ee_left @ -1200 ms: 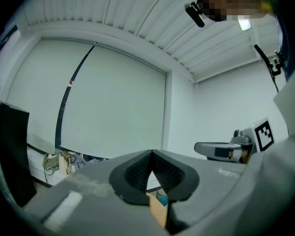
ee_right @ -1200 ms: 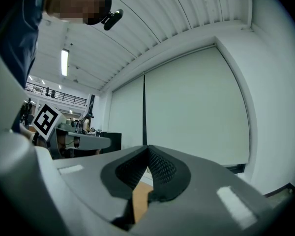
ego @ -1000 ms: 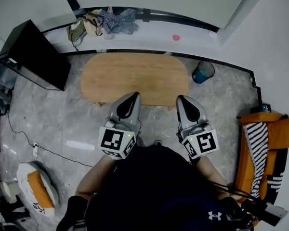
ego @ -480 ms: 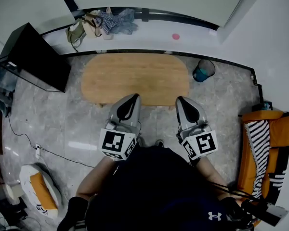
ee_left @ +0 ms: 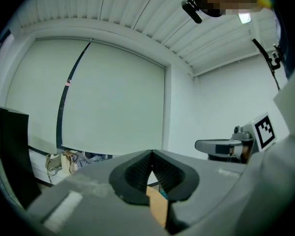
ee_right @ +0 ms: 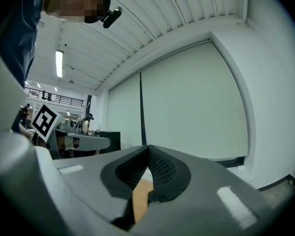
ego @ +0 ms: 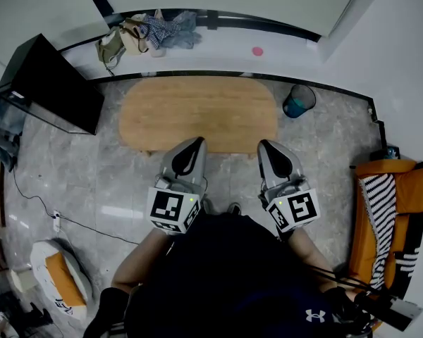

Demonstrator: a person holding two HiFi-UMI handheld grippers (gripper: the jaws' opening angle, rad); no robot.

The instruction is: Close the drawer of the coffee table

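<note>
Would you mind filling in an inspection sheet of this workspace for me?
Surface: oval wooden coffee table, top bare.
Job's things: drawer not visible from above; open or closed cannot be told.
Clutter: teal bin by the table's right end; bags and clothes on the window ledge.
Grippers: left gripper and right gripper both shut, empty, at the table's near edge.
Cables: black cable on the floor at left, near a power strip.
Surroundings: grey tiled floor; black cabinet left; orange chair right.
</note>
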